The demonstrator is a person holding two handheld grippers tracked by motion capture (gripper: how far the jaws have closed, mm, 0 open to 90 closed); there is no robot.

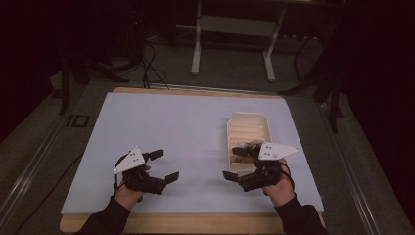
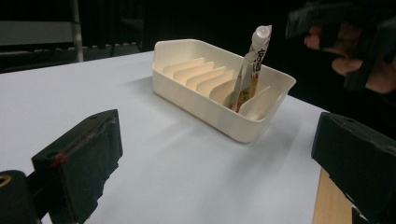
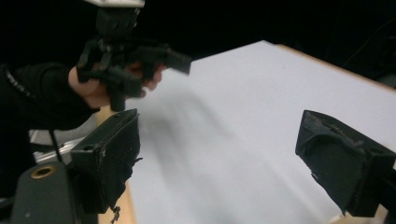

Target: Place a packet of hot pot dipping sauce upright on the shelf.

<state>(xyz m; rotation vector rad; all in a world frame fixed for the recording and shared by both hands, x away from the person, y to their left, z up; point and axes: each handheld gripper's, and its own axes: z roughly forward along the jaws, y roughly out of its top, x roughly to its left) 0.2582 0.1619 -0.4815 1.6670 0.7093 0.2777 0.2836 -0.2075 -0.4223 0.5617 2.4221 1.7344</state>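
A cream slotted rack [image 1: 248,128] sits on the right half of the white tabletop [image 1: 161,127], its row of thin dividers there to keep slim things upright and apart. One squeeze tube [image 2: 250,70] stands in the slot at the near end, cap up and tilted against a divider, which is what keeps it from falling flat. In the high view that end of the rack lies just behind the right tongs [image 1: 242,167], so the tube is partly covered there.

Both tongs are spread wide and hold nothing. The right tongs hover just off the rack's near end, jaws facing left across the bare tabletop rather than at the tube. The left tongs [image 1: 165,165] hang low over the left half, well apart from the rack, and point towards it, so the tube sits squarely in their camera.

My judgement: with the tube resting in its slot and both tongs empty, the hands are poised between moves.
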